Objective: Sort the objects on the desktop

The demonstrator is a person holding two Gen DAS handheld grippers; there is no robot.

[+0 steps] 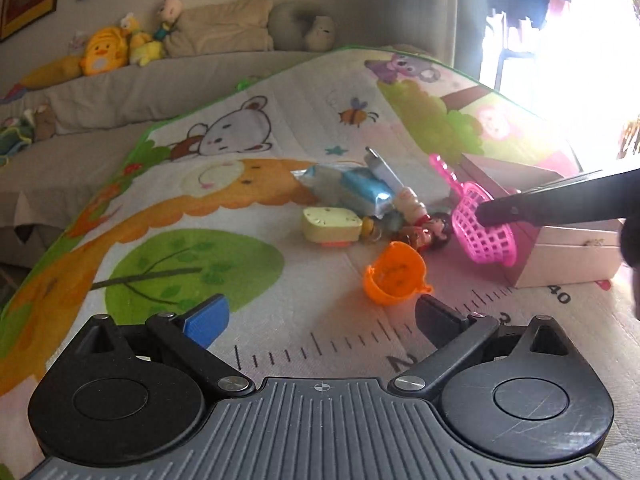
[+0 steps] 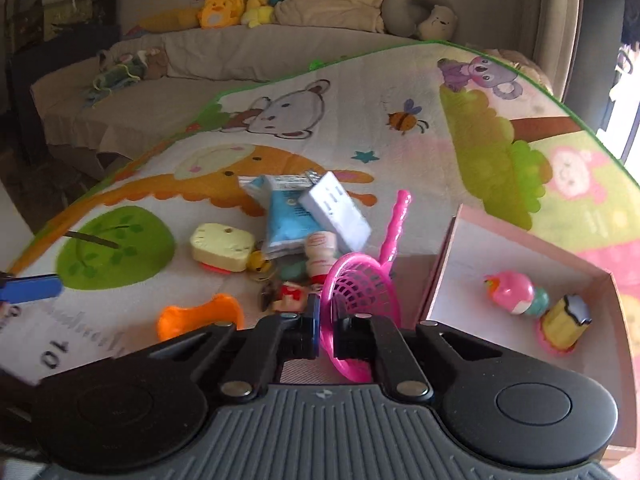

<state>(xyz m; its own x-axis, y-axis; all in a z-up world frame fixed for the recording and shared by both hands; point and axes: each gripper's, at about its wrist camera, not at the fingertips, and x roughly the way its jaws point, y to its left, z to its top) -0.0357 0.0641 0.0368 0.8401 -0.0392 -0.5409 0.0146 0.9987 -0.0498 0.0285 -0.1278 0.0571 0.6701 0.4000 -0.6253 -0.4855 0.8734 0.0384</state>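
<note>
My right gripper is shut on the rim of a pink toy strainer, held just above the mat beside the open pink box; the strainer also shows in the left wrist view. The box holds a pink bird toy and a yellow toy. My left gripper is open and empty above the mat, short of an orange toy cup. A pile lies beyond: a yellow toy block, a blue packet, a white plug adapter, a small bottle and a doll figure.
Everything lies on a cartoon play mat with a printed ruler along the near edge. A grey sofa with plush toys and cushions stands behind. A bright window is at the far right in the left wrist view.
</note>
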